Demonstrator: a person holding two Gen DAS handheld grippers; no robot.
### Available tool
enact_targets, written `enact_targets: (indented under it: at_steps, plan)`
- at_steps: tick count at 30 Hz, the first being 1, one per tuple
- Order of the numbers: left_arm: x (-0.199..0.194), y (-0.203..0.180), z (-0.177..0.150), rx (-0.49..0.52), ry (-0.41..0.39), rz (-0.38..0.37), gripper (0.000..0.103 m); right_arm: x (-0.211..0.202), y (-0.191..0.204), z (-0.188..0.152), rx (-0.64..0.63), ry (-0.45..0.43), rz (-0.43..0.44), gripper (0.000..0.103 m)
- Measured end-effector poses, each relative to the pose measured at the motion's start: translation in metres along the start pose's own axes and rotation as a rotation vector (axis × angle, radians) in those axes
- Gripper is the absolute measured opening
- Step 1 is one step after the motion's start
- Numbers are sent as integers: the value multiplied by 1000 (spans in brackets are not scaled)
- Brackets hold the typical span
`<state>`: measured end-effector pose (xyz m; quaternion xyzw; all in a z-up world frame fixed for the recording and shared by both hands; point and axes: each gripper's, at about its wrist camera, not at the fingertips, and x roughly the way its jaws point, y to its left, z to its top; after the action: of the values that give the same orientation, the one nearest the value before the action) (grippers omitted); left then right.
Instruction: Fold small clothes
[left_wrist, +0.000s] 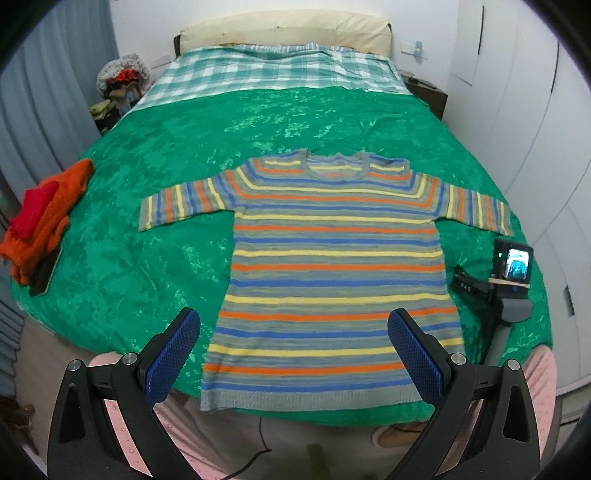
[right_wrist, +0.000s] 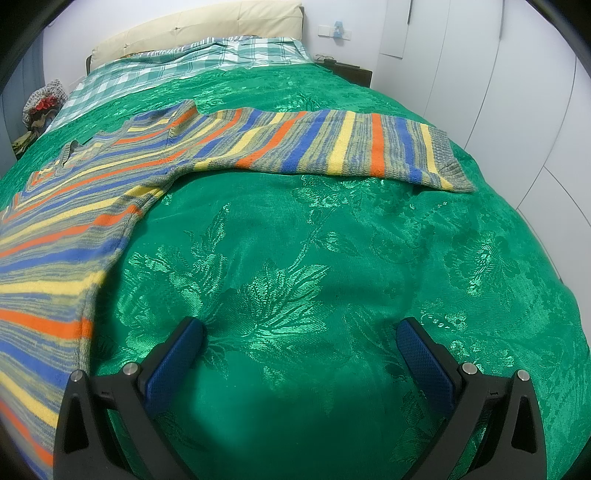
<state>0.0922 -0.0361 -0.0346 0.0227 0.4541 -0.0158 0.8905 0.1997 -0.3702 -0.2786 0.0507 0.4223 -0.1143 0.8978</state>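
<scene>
A striped knit sweater (left_wrist: 332, 258) in grey, orange, blue and yellow lies flat on the green bedspread (left_wrist: 166, 155), both sleeves spread sideways, hem toward me. My left gripper (left_wrist: 293, 321) hovers open above the hem, nothing between its blue pads. In the left wrist view the right gripper (left_wrist: 506, 273) shows at the sweater's right edge, below the right sleeve. In the right wrist view my right gripper (right_wrist: 299, 330) is open over bare bedspread (right_wrist: 332, 240), with the sweater body (right_wrist: 55, 258) to its left and the right sleeve (right_wrist: 332, 147) stretched out ahead.
A pile of orange and red clothes (left_wrist: 40, 218) sits on a dark flat object (left_wrist: 44, 275) at the bed's left edge. A checked sheet (left_wrist: 273, 70) and cream headboard (left_wrist: 284, 29) lie at the far end. White wardrobe doors (left_wrist: 517, 110) stand right. Pink-clad legs (left_wrist: 537, 391) below.
</scene>
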Motion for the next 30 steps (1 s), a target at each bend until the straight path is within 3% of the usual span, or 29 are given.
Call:
enact_targets:
  at_steps: [4, 9, 13, 16, 22, 27, 30]
  plan:
    - [1, 2, -2, 19, -21, 20, 102, 1, 1, 0, 0, 0, 0, 103]
    - [32, 25, -16, 48, -31, 147, 102, -3, -2, 1, 0, -4, -1, 103]
    - [75, 52, -30, -34, 80, 112, 102, -4, -3, 1, 0, -4, -1, 103]
    - [95, 52, -37, -41, 124, 101, 102, -3, -2, 1, 0, -4, -1, 103]
    - [109, 29, -20, -12, 138, 48, 102, -3, -2, 0, 0, -4, -2, 103]
    - [112, 18, -14, 25, 101, 52, 102, -4, -2, -1, 5, -16, -1, 103]
    - [127, 16, -17, 37, 130, 45, 102, -4, -2, 1, 3, 1, 3, 103]
